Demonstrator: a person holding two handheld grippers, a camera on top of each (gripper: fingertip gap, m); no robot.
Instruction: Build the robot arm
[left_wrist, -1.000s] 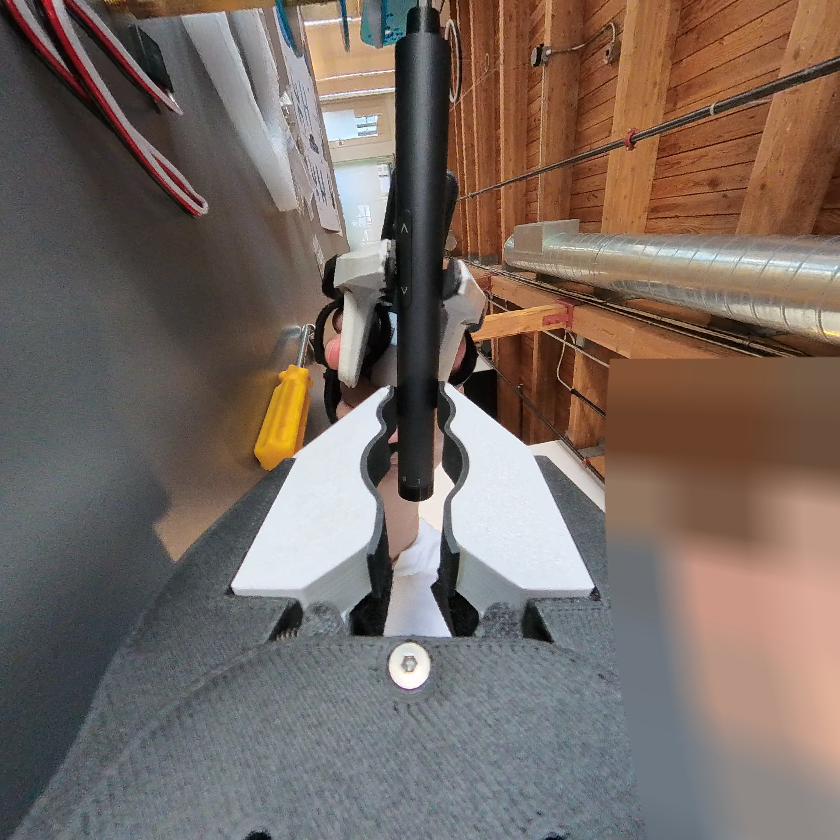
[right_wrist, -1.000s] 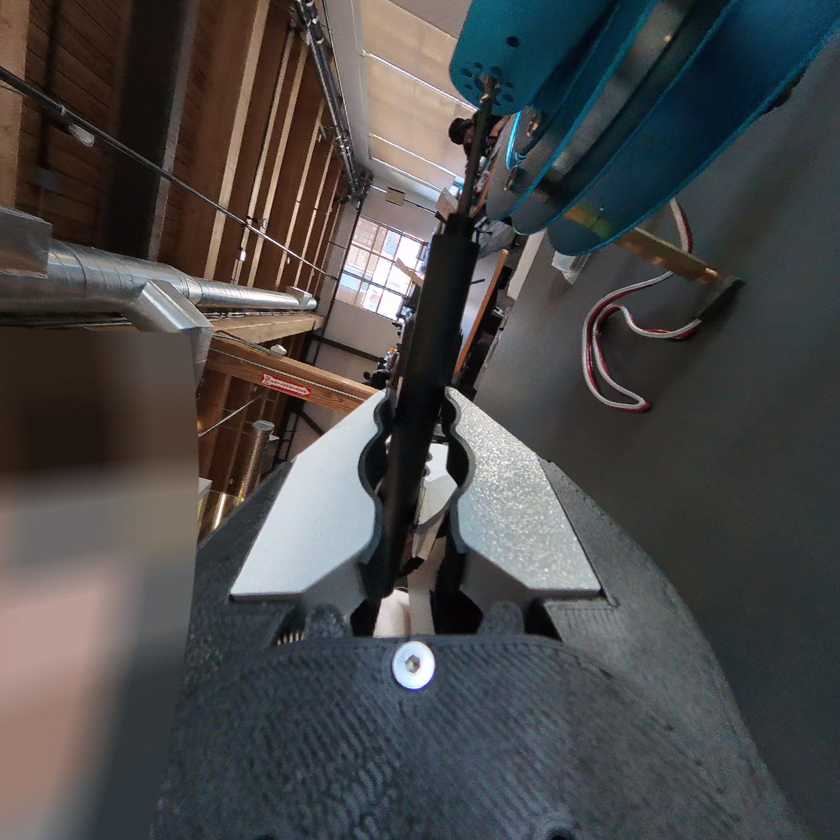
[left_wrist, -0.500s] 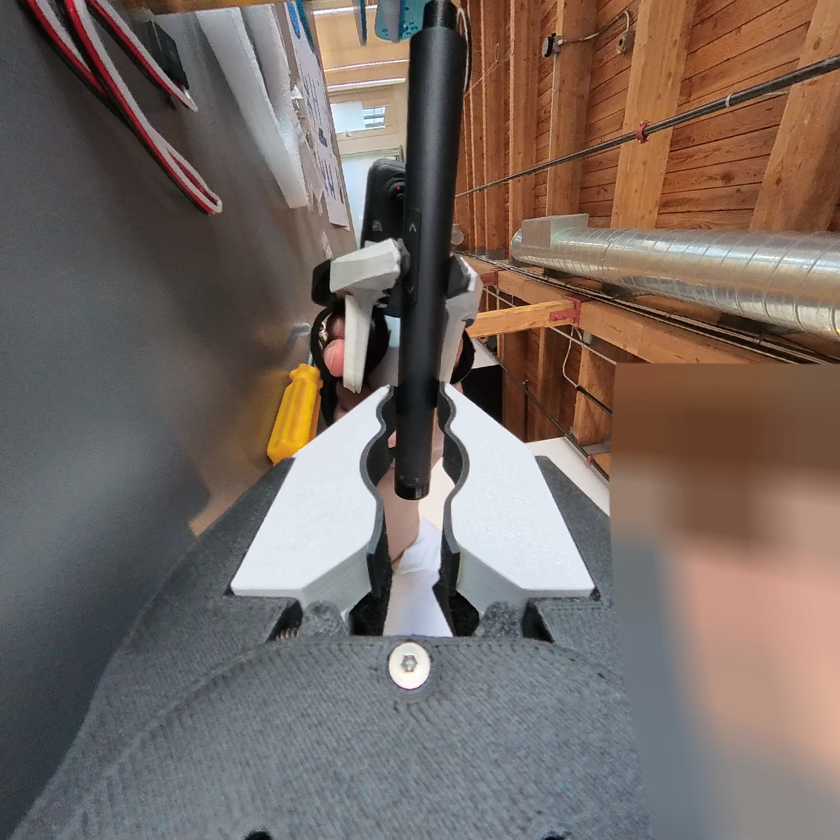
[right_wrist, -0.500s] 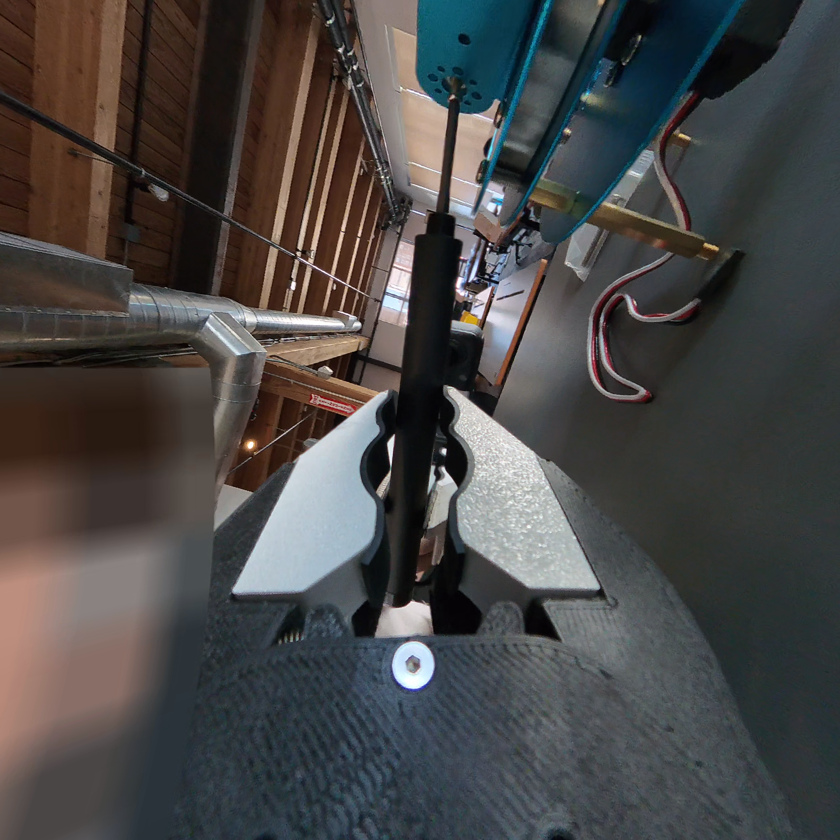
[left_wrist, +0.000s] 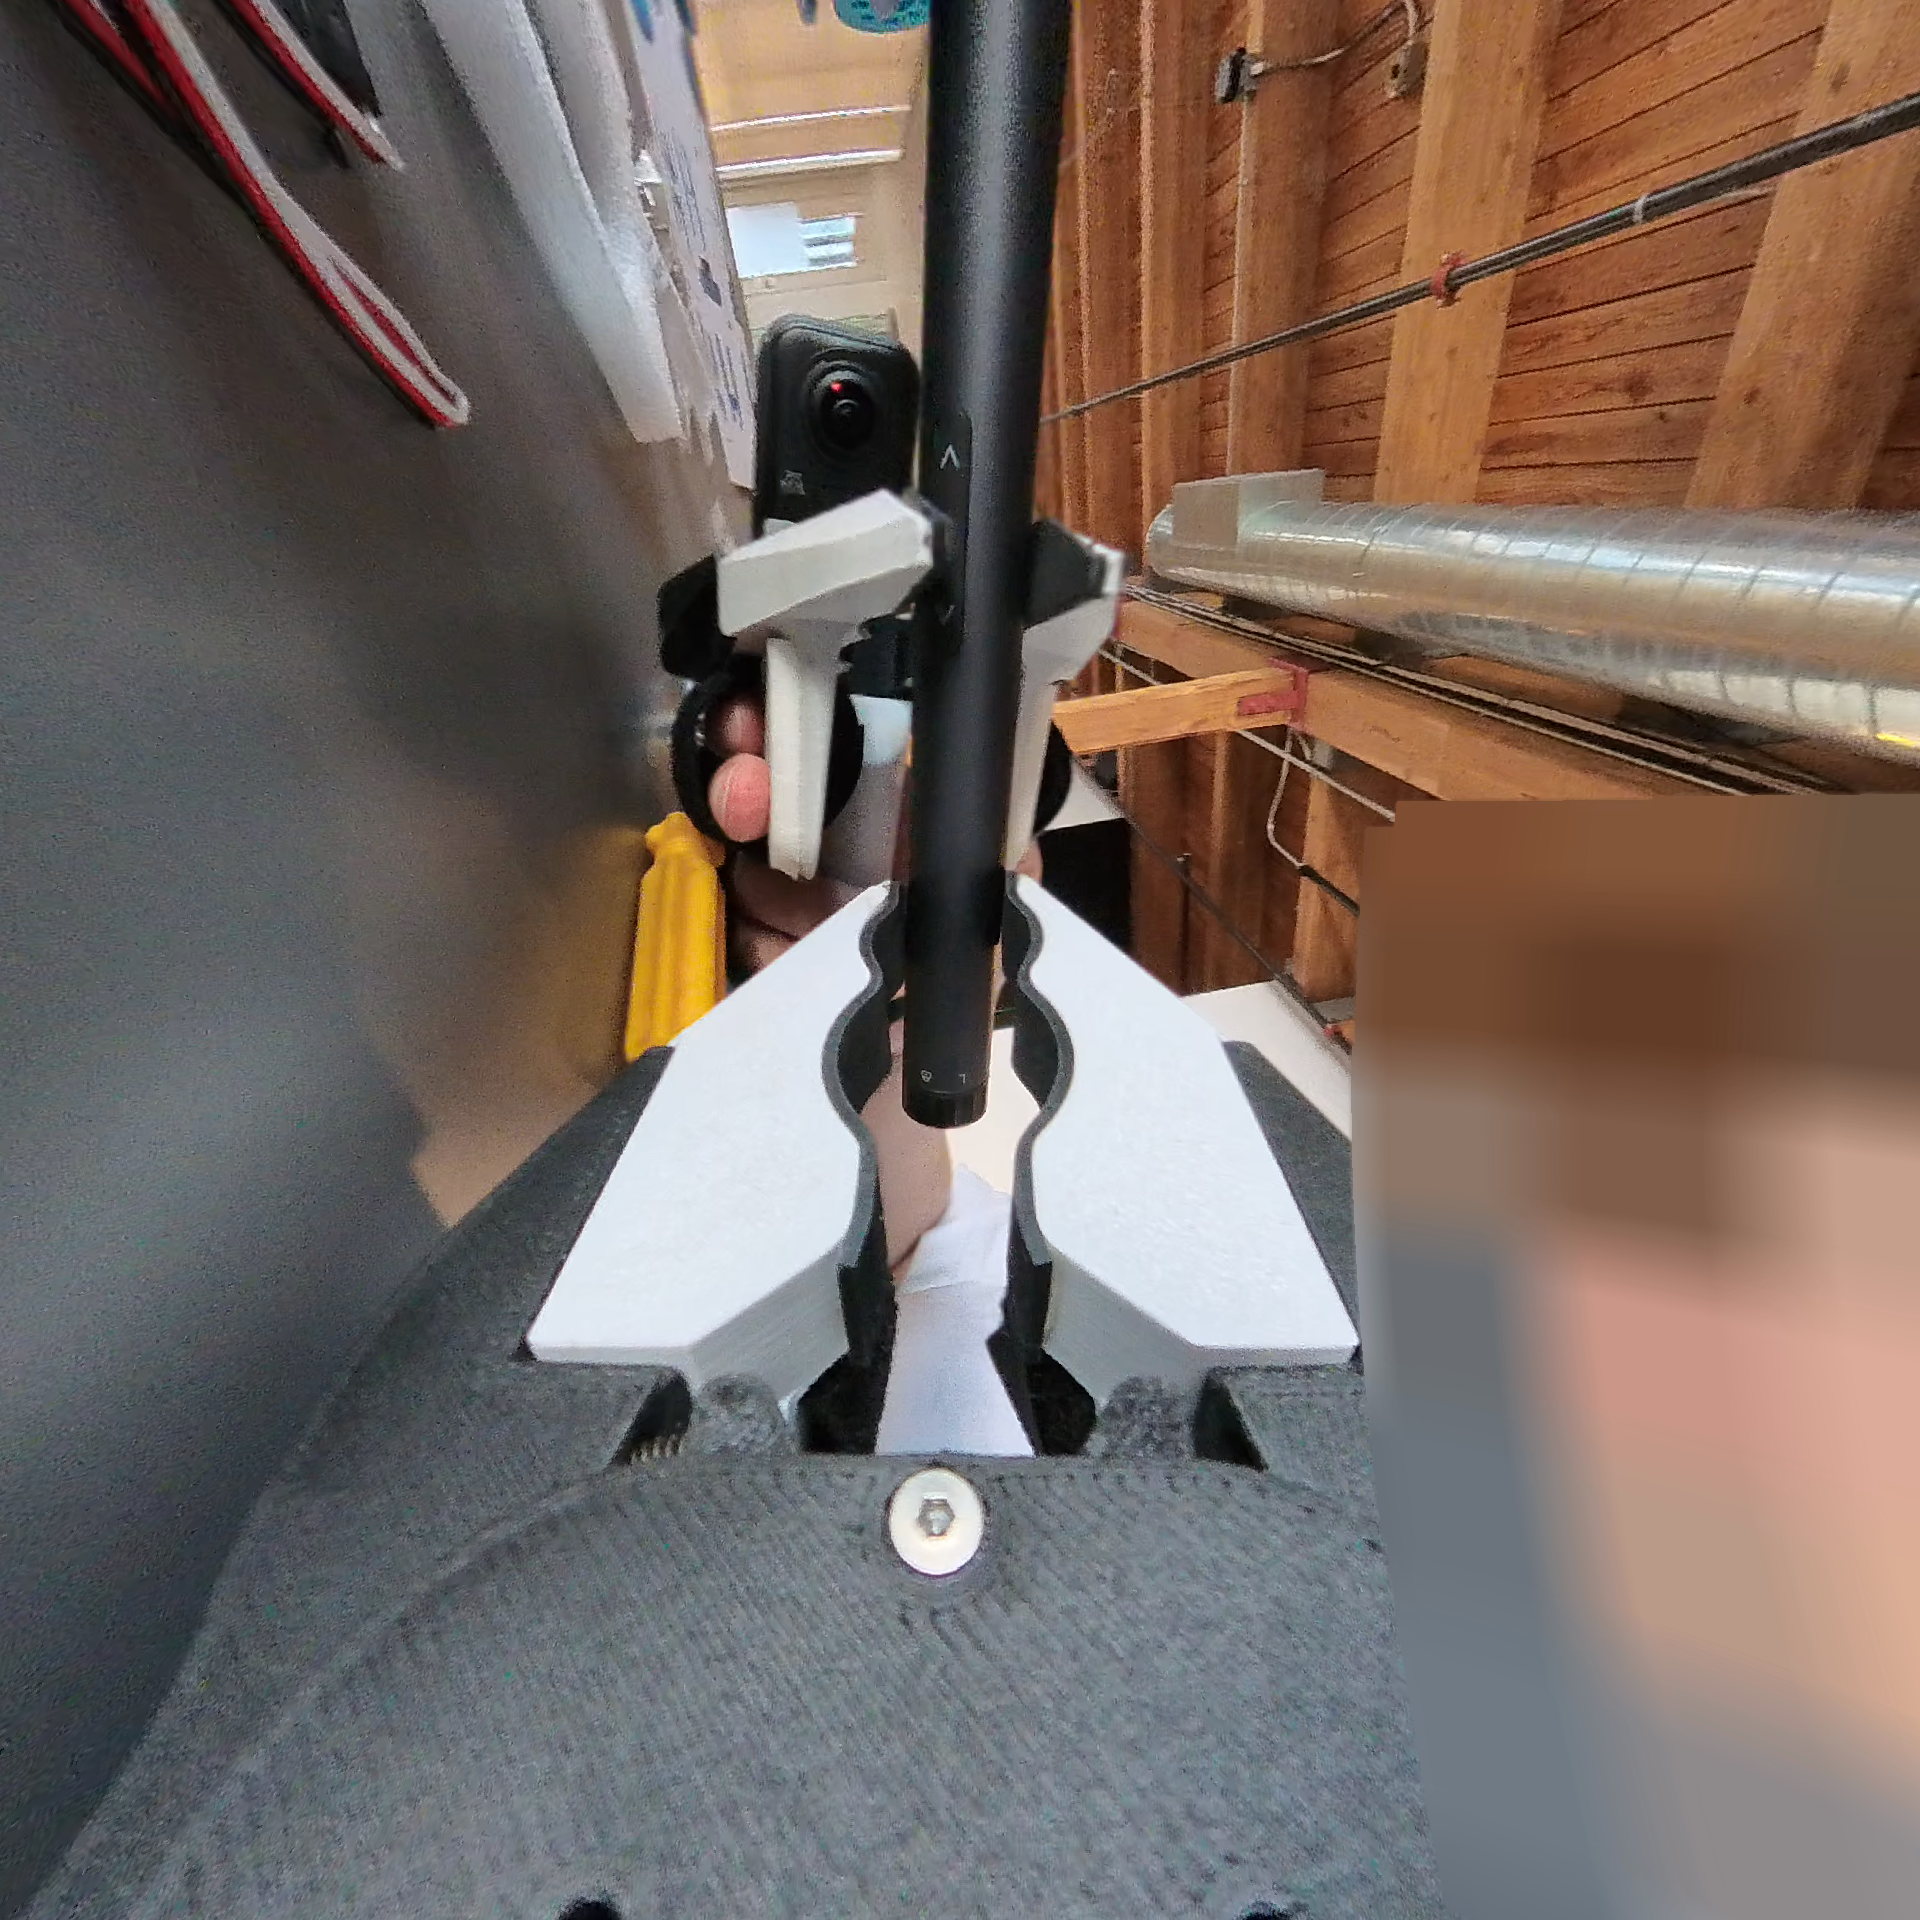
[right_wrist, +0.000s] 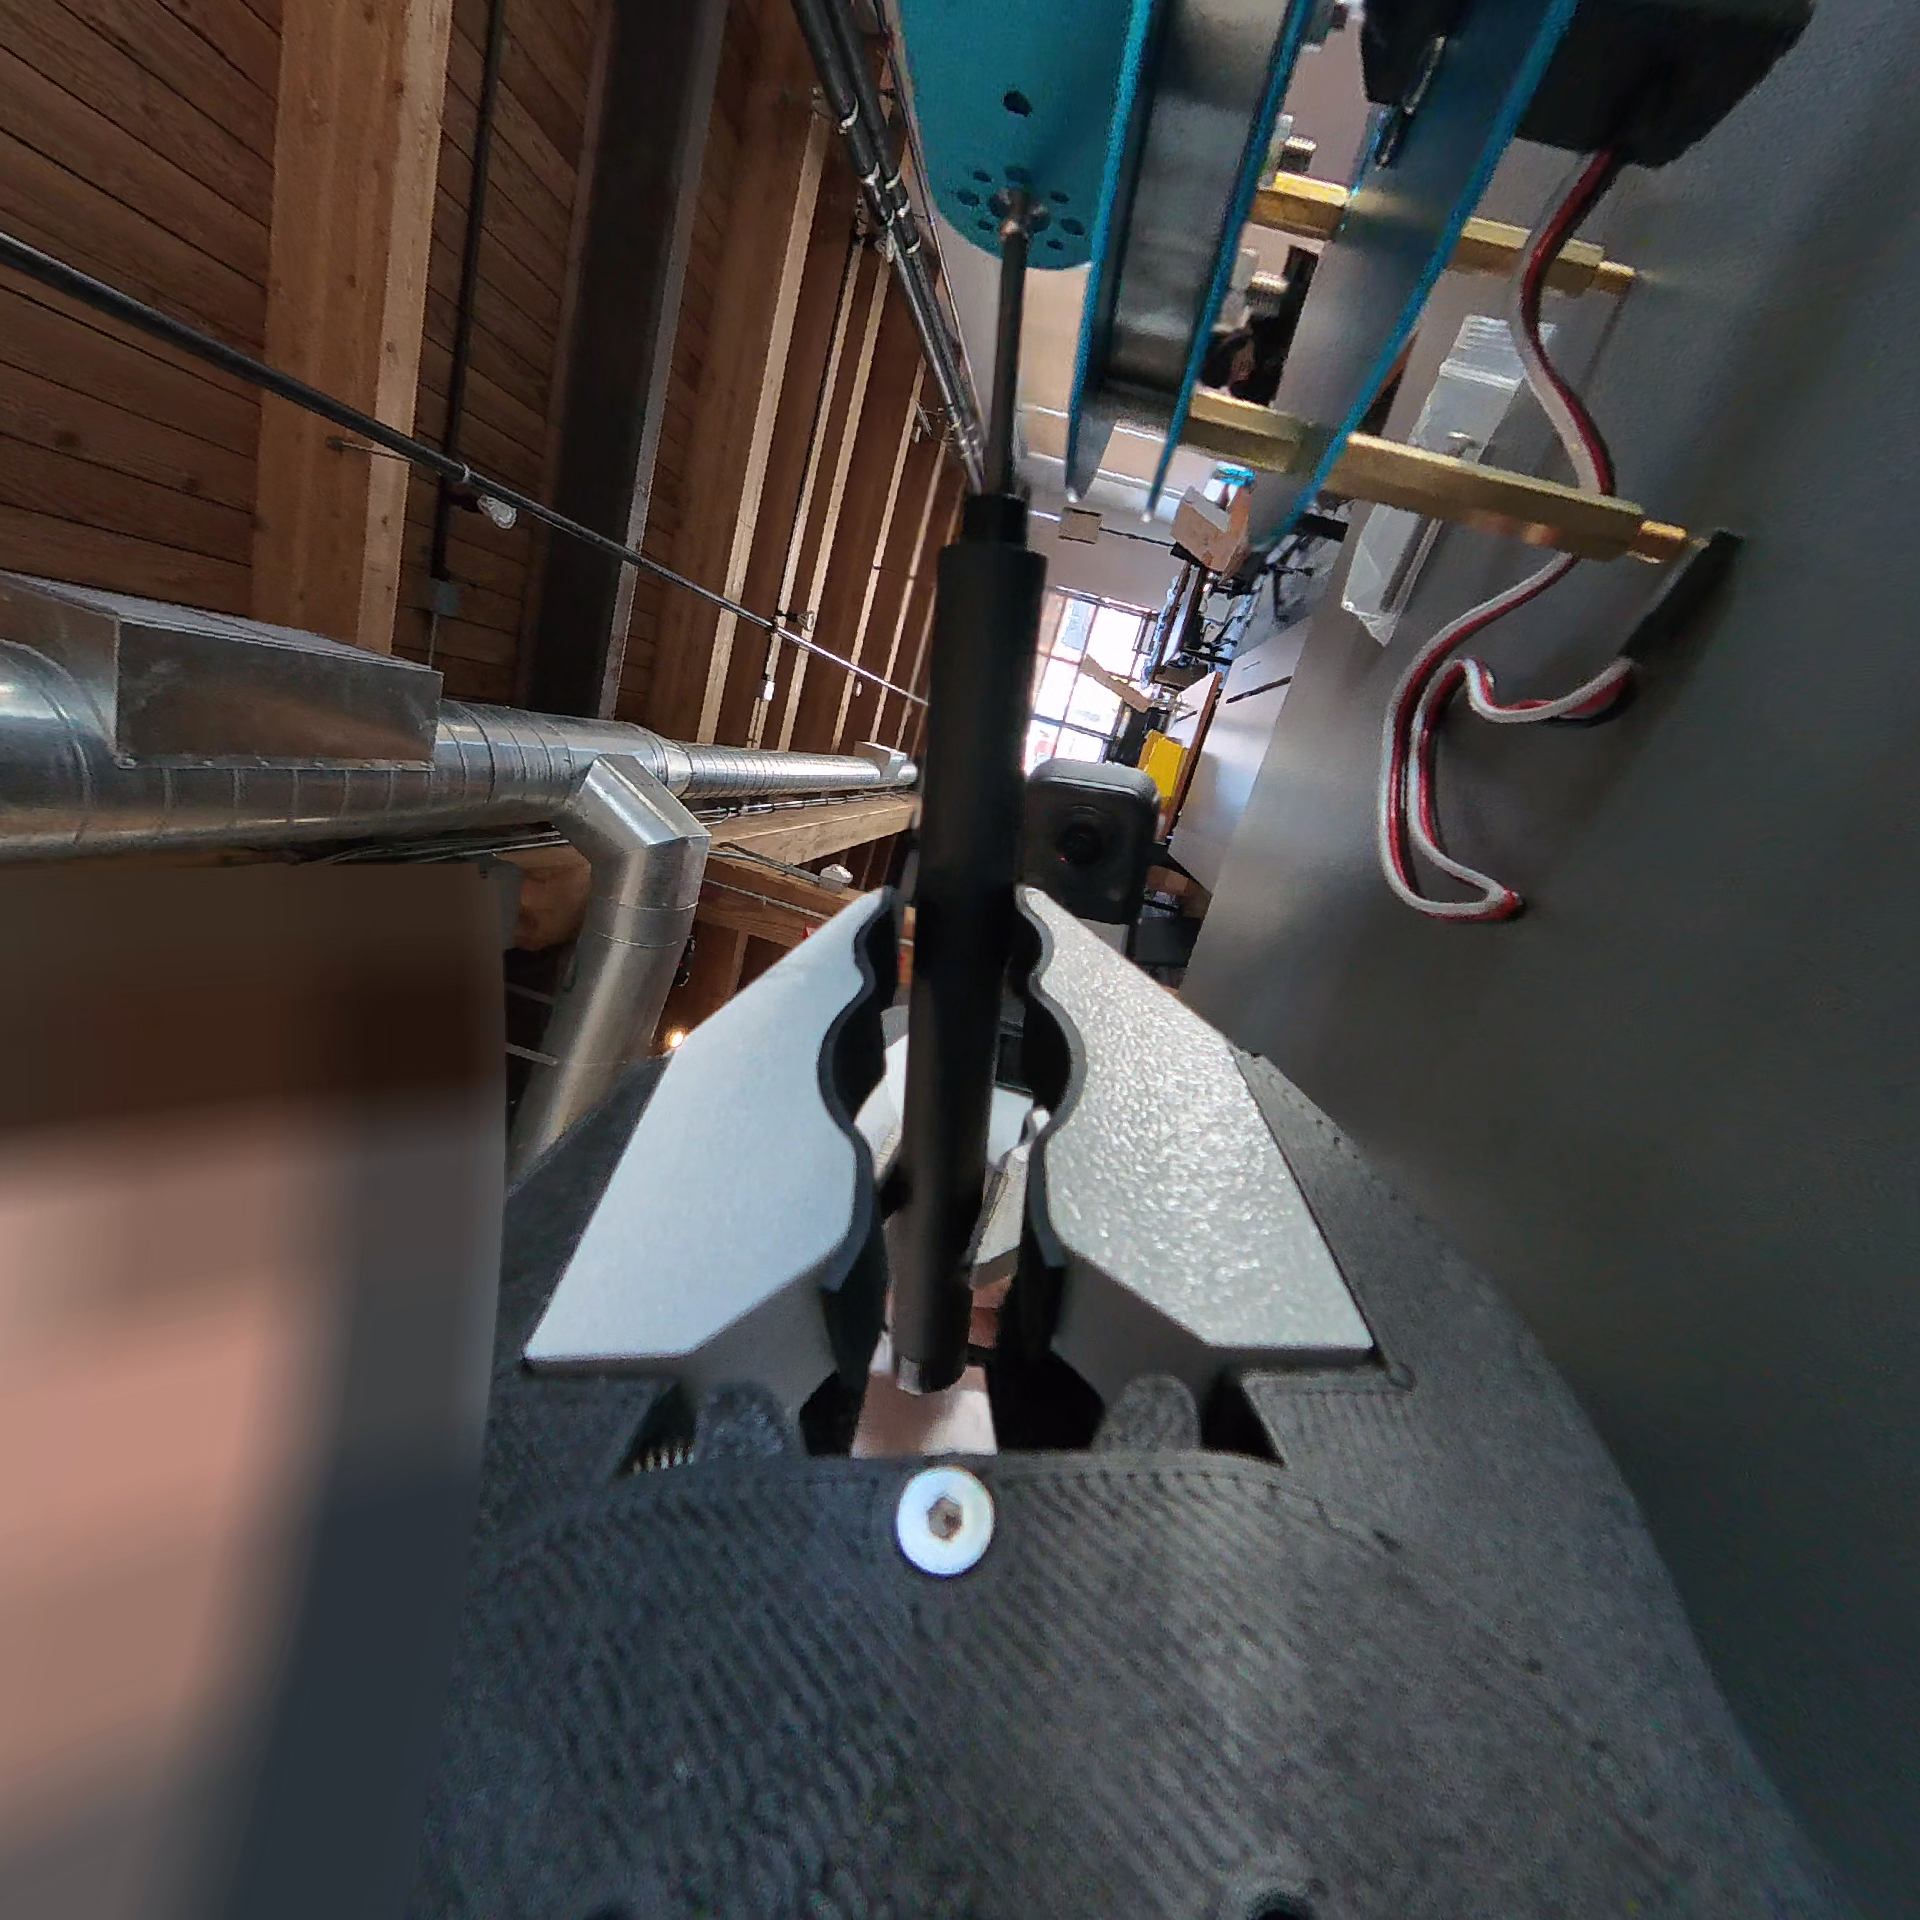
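— Around the tool? A yellow screwdriver handle (left_wrist: 675, 935) lying on the grey surface (left_wrist: 260, 779), partly hidden behind the white fingers. Red-and-white wires (right_wrist: 1455, 748) looping over that same surface, brass standoffs (right_wrist: 1455, 488) carrying teal plates (right_wrist: 1018, 114), a clear plastic piece (right_wrist: 1434, 488) beside them.

— And the room? Wooden beams and plank walls (left_wrist: 1507, 312), a silver duct (right_wrist: 312, 769), a bright window far off.

— Left gripper (left_wrist: 948, 904)? Clamped at its tips on the black electric screwdriver (left_wrist: 961, 727), butt end reaching back between the fingers.

— Right gripper (right_wrist: 961, 914)? Clenched on the same black body farther up, also seen in the left wrist view, a hand (left_wrist: 743, 779) on its trigger. Thin bit (right_wrist: 1006, 343) running from the black body to a hole in the nearest teal plate.
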